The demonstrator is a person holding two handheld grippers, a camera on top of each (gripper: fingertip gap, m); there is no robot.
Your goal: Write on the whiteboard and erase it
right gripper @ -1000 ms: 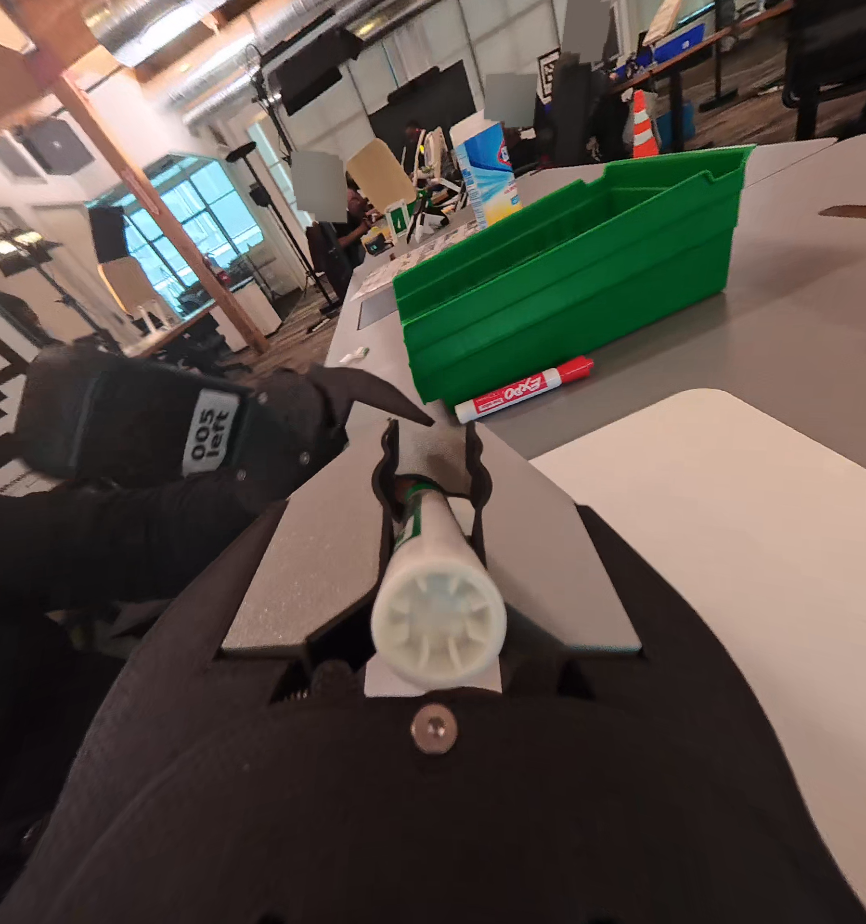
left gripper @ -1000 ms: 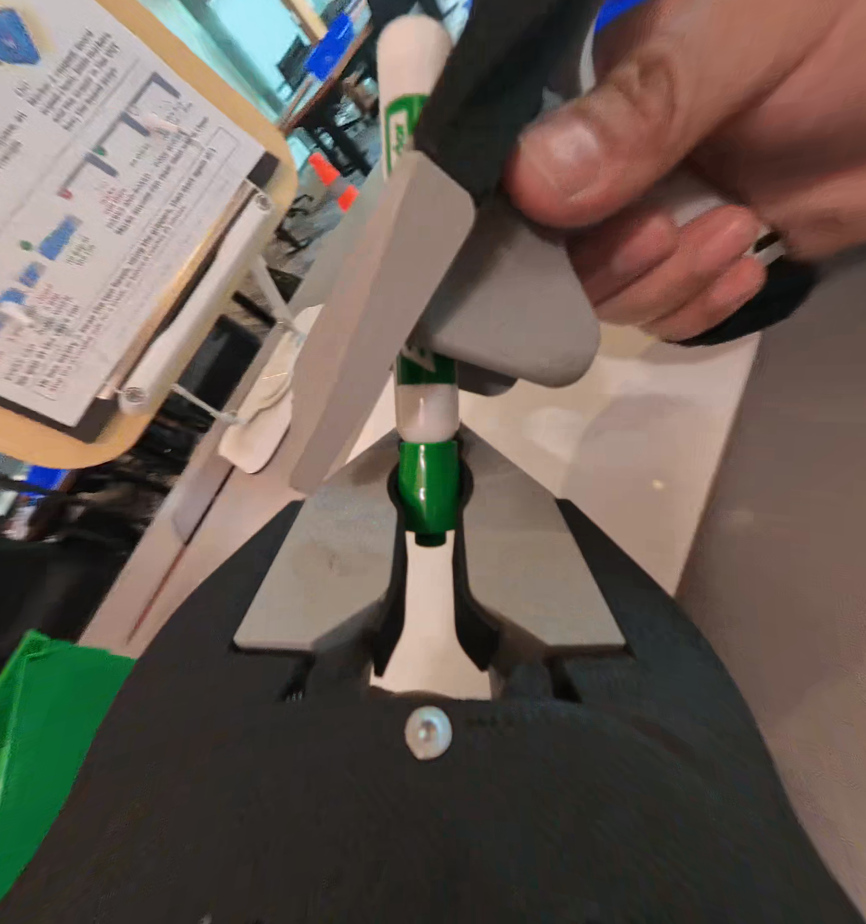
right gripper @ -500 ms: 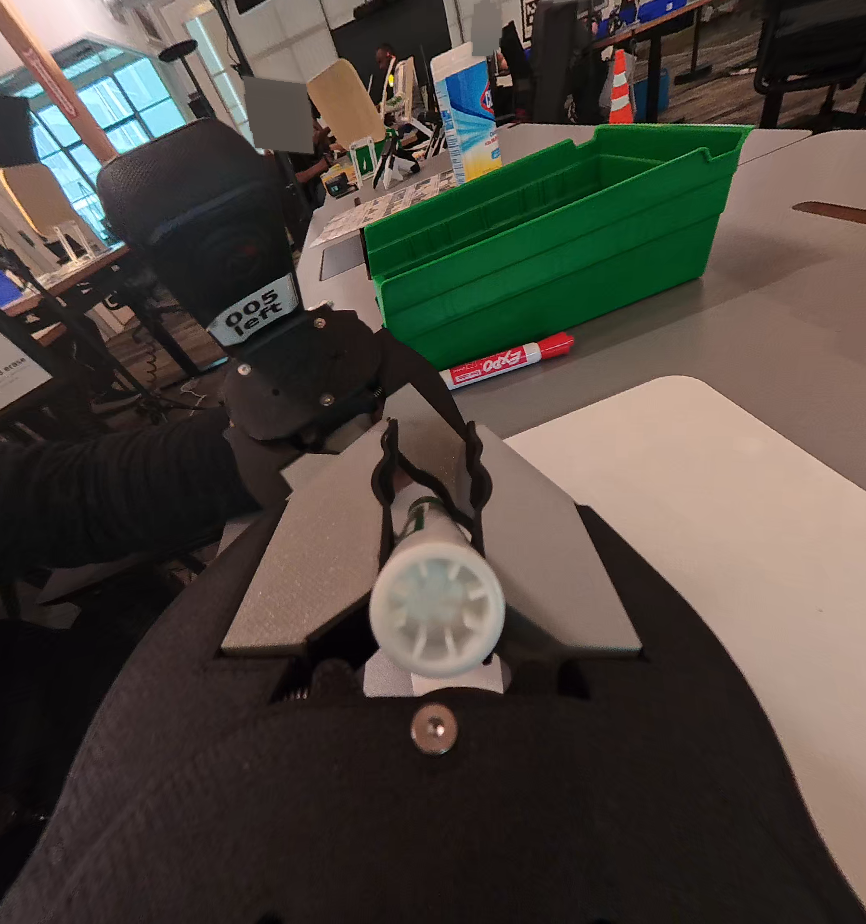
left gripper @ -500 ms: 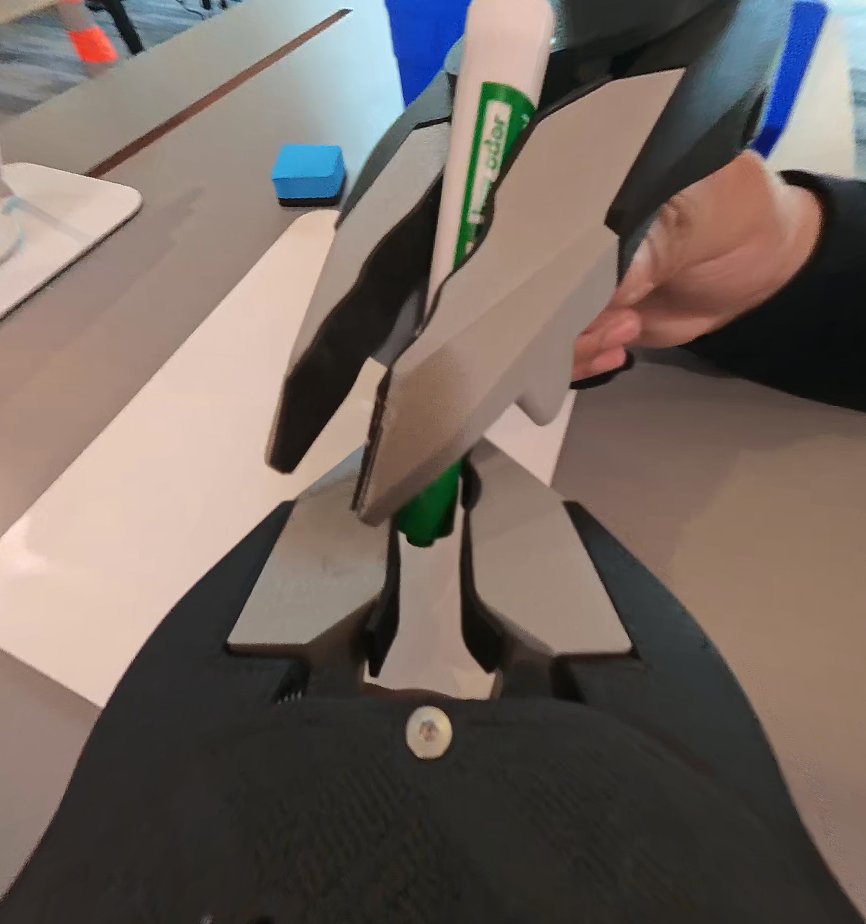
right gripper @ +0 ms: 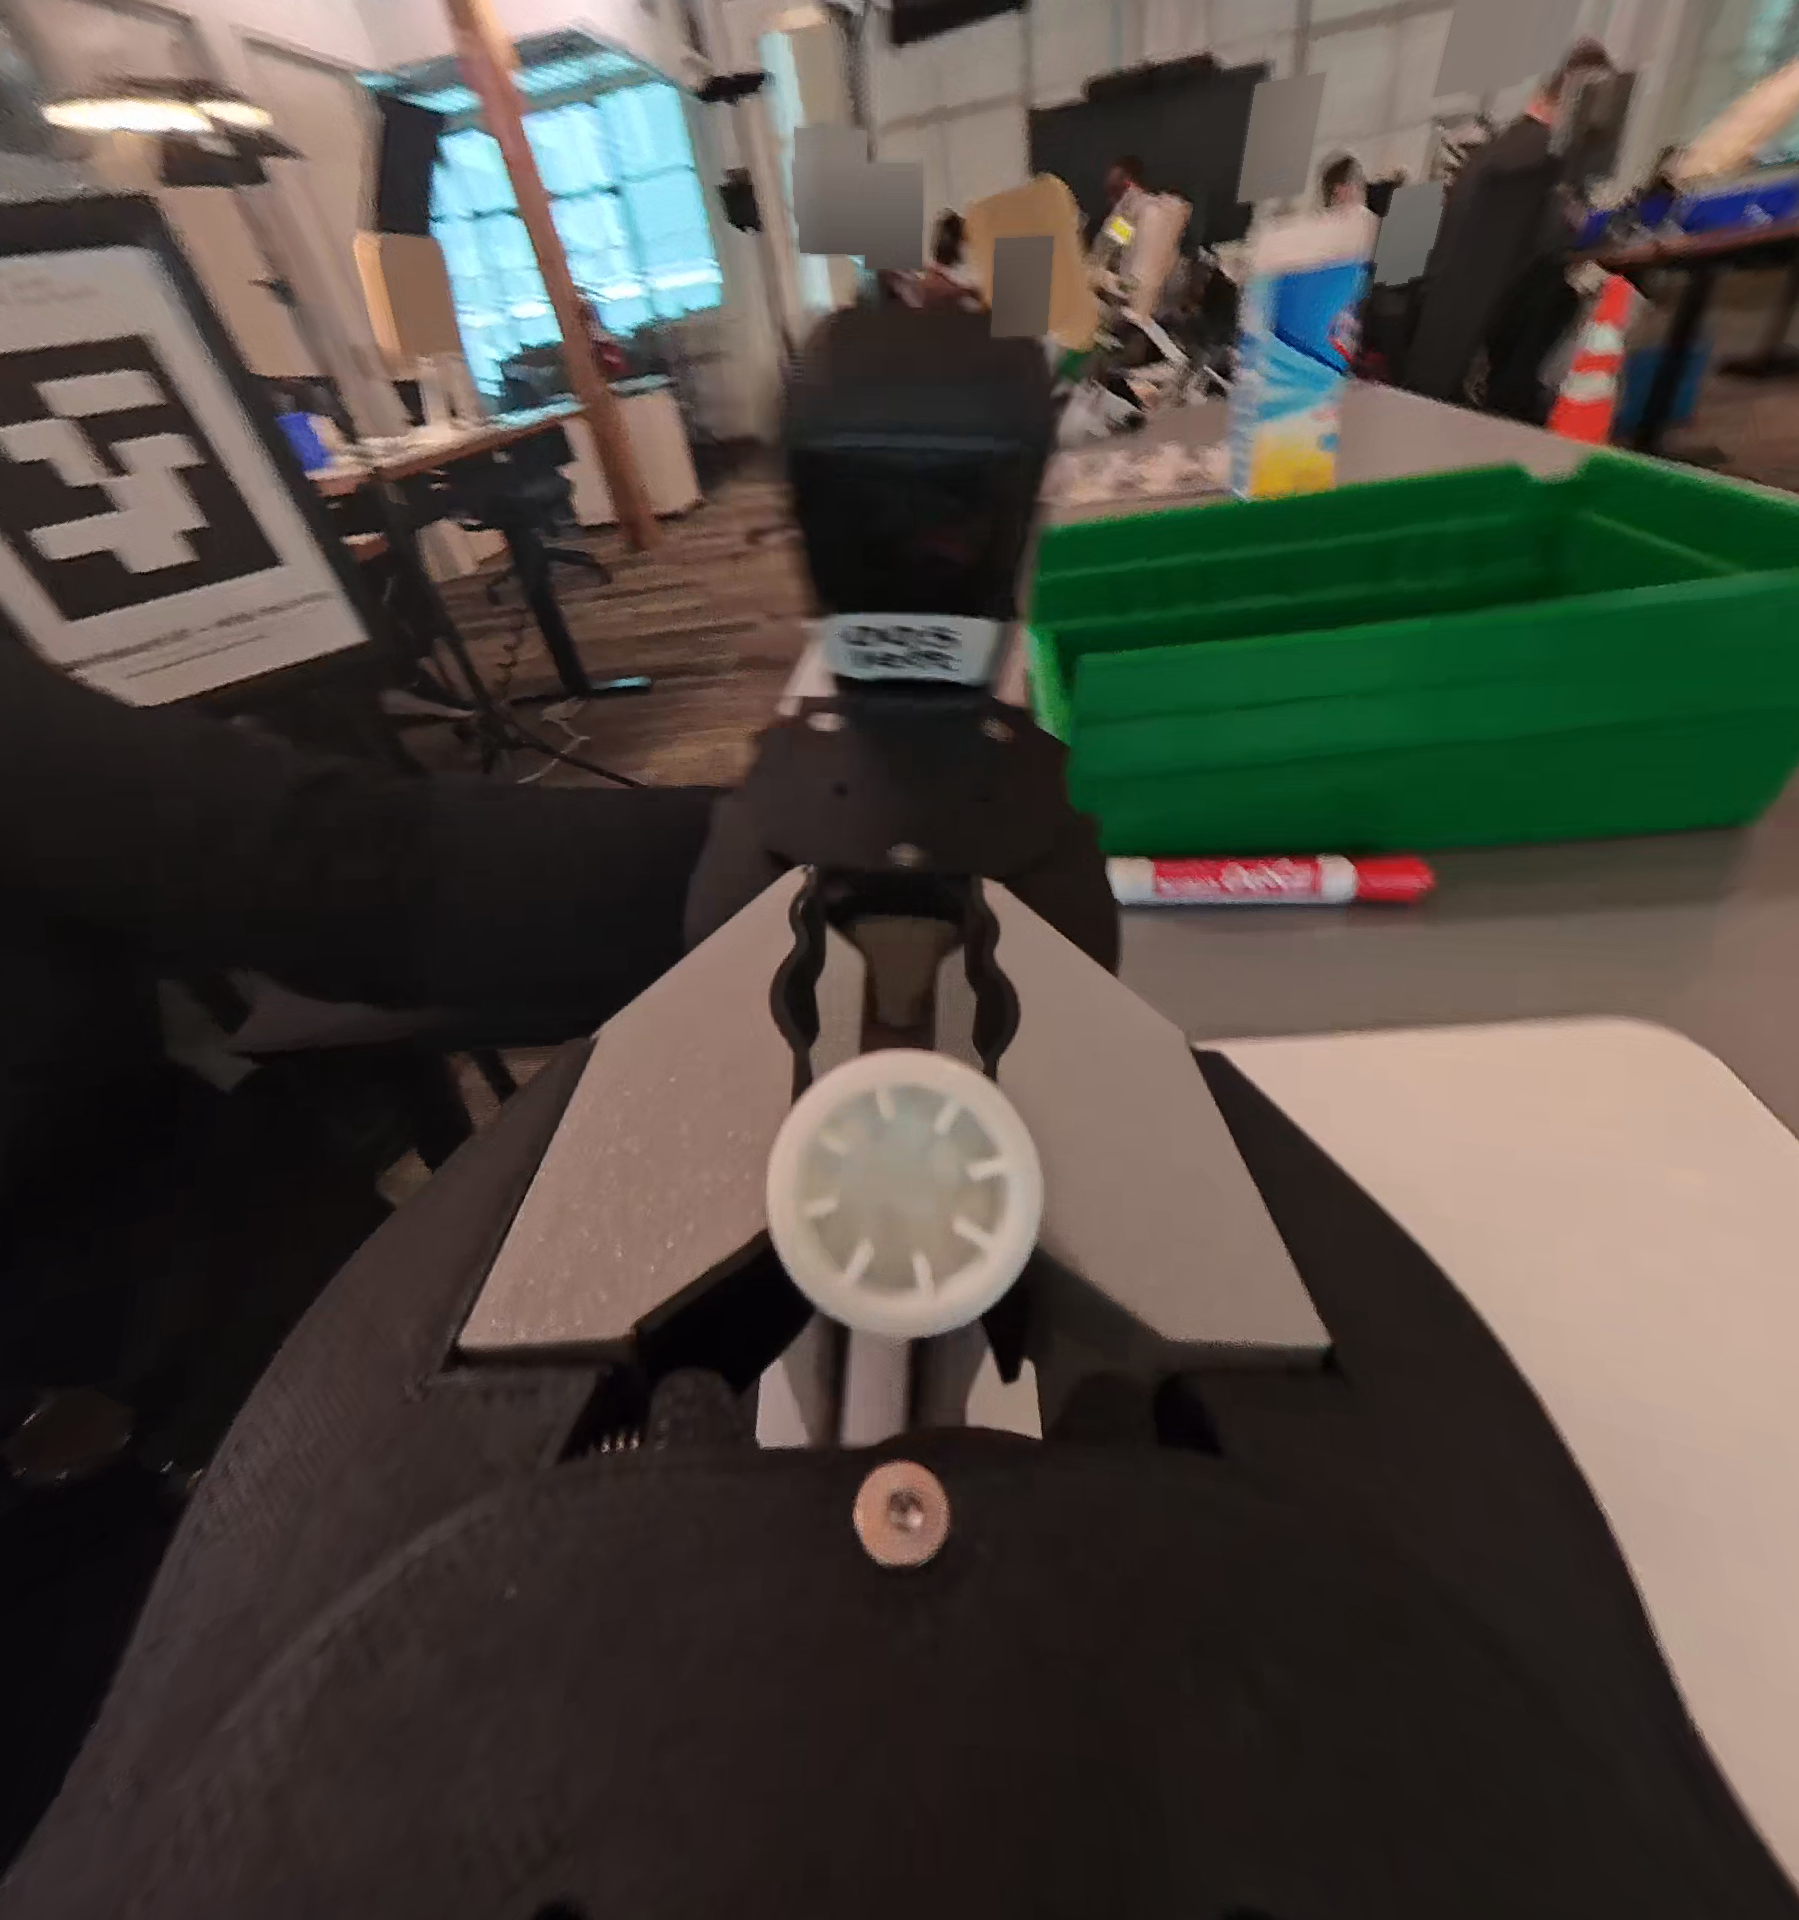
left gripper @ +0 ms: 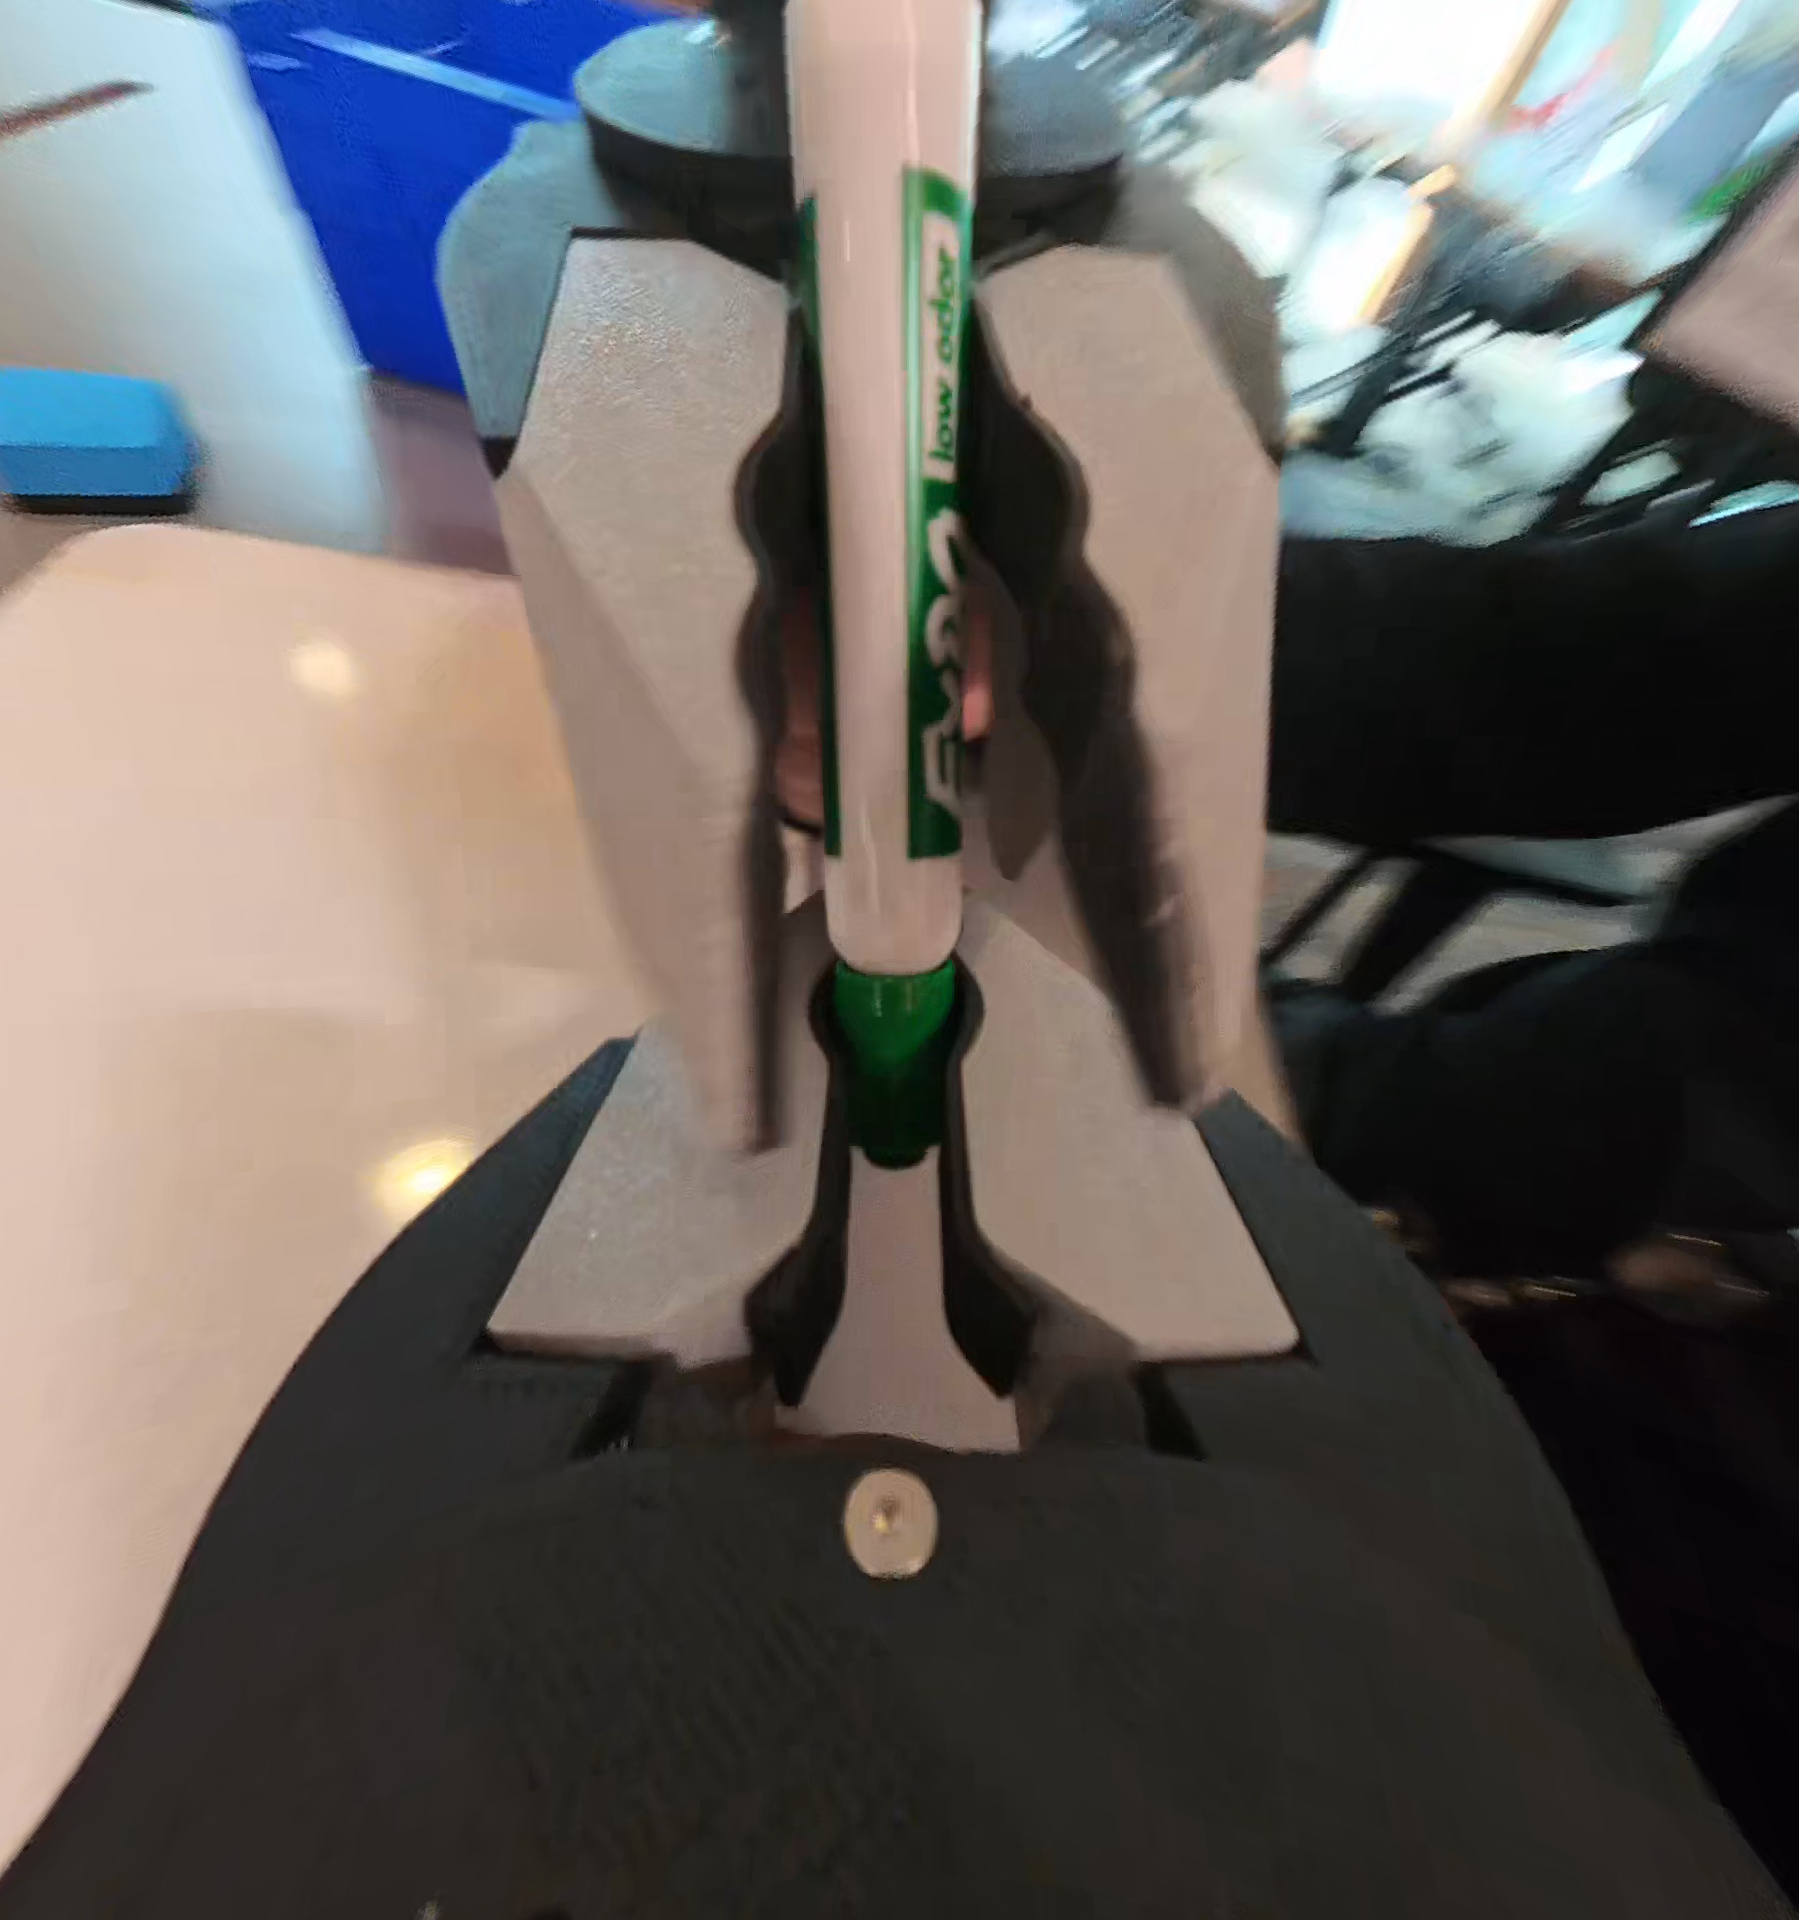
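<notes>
A green whiteboard marker (left gripper: 879,540) is held between both grippers, which face each other in line. My left gripper (left gripper: 893,1039) is shut on the marker's green cap (left gripper: 890,1070), and the cap still meets the white barrel. My right gripper (right gripper: 890,920) is shut on the barrel, whose white rear end (right gripper: 903,1190) points at its camera. The right gripper's grey fingers (left gripper: 656,623) flank the barrel in the left wrist view. The whiteboard (left gripper: 199,831) lies flat below; it also shows in the right wrist view (right gripper: 1497,1195). A blue eraser (left gripper: 74,442) lies beyond the board.
A red marker (right gripper: 1269,881) lies on the grey table (right gripper: 1497,956) in front of a green bin (right gripper: 1446,665). A blue bin (left gripper: 375,208) stands beyond the eraser. A sign with a black-and-white tag (right gripper: 116,478) stands left. People and desks fill the blurred background. Spacing between my two grippers at the tips: around 10 centimeters.
Both grippers have turned until they face each other in a straight line, with the marker still between them. The right gripper's fingers now stand level around the barrel. Both views are motion-blurred.
</notes>
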